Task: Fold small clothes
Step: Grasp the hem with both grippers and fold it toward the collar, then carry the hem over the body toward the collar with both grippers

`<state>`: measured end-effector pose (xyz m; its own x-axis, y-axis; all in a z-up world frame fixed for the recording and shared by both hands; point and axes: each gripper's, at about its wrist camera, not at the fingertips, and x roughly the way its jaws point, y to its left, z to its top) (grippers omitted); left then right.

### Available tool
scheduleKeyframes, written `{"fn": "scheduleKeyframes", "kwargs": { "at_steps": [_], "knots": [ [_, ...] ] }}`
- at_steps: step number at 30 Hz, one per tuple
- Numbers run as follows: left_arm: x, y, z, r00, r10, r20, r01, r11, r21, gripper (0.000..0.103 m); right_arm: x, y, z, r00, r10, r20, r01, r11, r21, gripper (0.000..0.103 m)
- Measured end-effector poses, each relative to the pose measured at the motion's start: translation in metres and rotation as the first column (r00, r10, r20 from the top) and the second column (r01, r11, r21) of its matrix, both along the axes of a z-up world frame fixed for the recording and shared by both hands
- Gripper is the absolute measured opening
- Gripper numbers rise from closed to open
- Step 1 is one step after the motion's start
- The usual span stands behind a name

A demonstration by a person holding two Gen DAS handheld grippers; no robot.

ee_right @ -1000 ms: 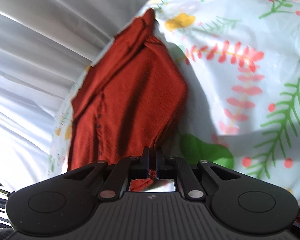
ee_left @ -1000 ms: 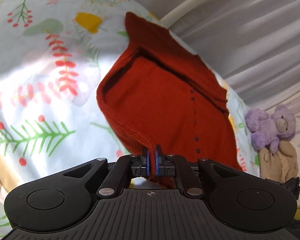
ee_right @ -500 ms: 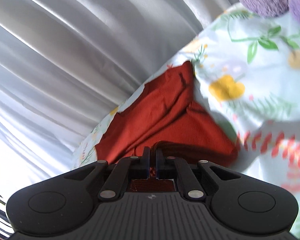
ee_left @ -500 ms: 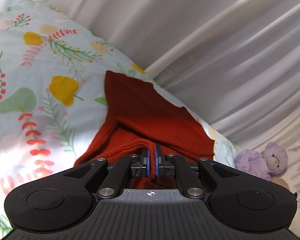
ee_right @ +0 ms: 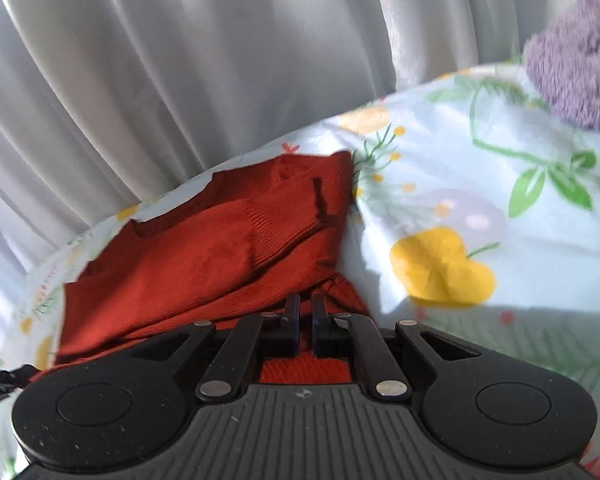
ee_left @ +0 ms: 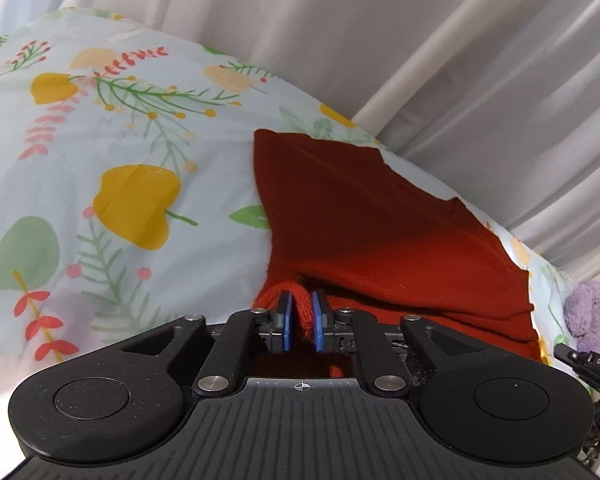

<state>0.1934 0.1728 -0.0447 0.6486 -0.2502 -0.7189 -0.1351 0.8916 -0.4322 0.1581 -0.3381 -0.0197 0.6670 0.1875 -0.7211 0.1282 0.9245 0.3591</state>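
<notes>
1. Left wrist view: the left gripper (ee_left: 302, 318) points down at a rust-red knit garment (ee_left: 380, 232) lying on a floral bedspread (ee_left: 100, 184), close to the pale curtain (ee_left: 380, 40) behind. Its jaws are opening; a ribbed fold of the knit stands between the blue pads (ee_left: 286, 320), and I judge they no longer press it, so the cloth is slack rather than pinched. A purple plush toy (ee_left: 592, 312) sits at the right edge, apart from the garment.

2. Right wrist view: the right gripper (ee_right: 304, 322) is clenched, its fingers almost together, with red knit running up into the narrow gap, so I read it as grasping the garment's edge. The garment (ee_right: 204, 256) lies doubled over on itself, a ribbed cuff or hem on top, at the bedspread's (ee_right: 460, 184) far side by the curtain (ee_right: 180, 60). The plush toy (ee_right: 576, 60) is at top right.

3. What could go wrong, as I judge it: one side is letting go while the other holds, so any pull from the right hand could drag the top layer askew and undo the fold. The knit loop between the left pads could also snag on withdrawal and lift the edge. The garment lies near the bed's far edge, so a push could slide it towards the curtain.
</notes>
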Motion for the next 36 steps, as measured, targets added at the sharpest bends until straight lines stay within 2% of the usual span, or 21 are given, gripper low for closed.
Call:
{"fn": "scheduleKeyframes", "kwargs": {
  "at_steps": [2,4,6,10,15,17,18,19,23,29,32,36],
  "knots": [
    [-0.004,0.008,0.002,0.999,0.005,0.038,-0.005,1.000,0.014,0.028,-0.005,-0.006,0.005,0.999,-0.008,0.044,0.009,1.000,-0.023,0.008],
    [-0.007,0.011,0.004,0.997,-0.035,0.070,0.032,0.998,0.045,0.049,-0.010,-0.009,0.009,0.996,0.043,0.072,-0.040,0.998,-0.045,0.024],
    [-0.006,0.004,0.002,0.993,-0.099,0.068,0.093,0.992,0.086,0.058,-0.011,-0.004,0.005,0.990,0.129,0.054,-0.124,0.988,-0.087,0.034],
    [0.002,-0.019,-0.010,0.979,-0.201,0.040,0.192,0.969,0.158,0.063,-0.004,0.012,-0.010,0.973,0.231,-0.013,-0.230,0.958,-0.171,0.035],
    [0.014,-0.031,-0.025,0.978,-0.209,0.002,0.205,0.959,0.194,0.060,0.003,0.026,-0.021,0.954,0.293,-0.063,-0.299,0.927,-0.227,0.031],
    [0.015,-0.033,-0.026,0.979,-0.203,-0.001,0.198,0.954,0.224,0.051,0.004,0.026,-0.021,0.951,0.304,-0.065,-0.310,0.922,-0.233,0.021],
    [0.014,-0.034,-0.025,0.981,-0.193,0.000,0.187,0.952,0.241,0.042,0.004,0.026,-0.020,0.950,0.304,-0.067,-0.311,0.921,-0.236,0.009],
    [0.013,-0.034,-0.024,0.983,-0.186,0.001,0.179,0.950,0.255,0.036,0.003,0.027,-0.020,0.949,0.307,-0.070,-0.315,0.918,-0.240,0.007],
    [0.008,-0.036,-0.018,0.981,-0.193,0.015,0.182,0.945,0.270,0.025,-0.001,0.035,-0.020,0.931,0.358,-0.066,-0.362,0.893,-0.268,0.007],
    [0.008,-0.044,-0.014,0.967,-0.253,0.007,0.242,0.933,0.267,0.023,0.003,0.033,-0.023,0.939,0.333,-0.089,-0.345,0.894,-0.285,0.008],
    [0.012,-0.050,-0.021,0.963,-0.271,-0.014,0.265,0.927,0.267,0.035,0.006,0.032,-0.024,0.941,0.325,-0.096,-0.338,0.900,-0.274,0.012],
    [0.017,-0.055,-0.028,0.955,-0.296,-0.032,0.294,0.917,0.269,0.035,0.008,0.030,-0.024,0.940,0.324,-0.104,-0.340,0.904,-0.260,0.013]
  ]
}}
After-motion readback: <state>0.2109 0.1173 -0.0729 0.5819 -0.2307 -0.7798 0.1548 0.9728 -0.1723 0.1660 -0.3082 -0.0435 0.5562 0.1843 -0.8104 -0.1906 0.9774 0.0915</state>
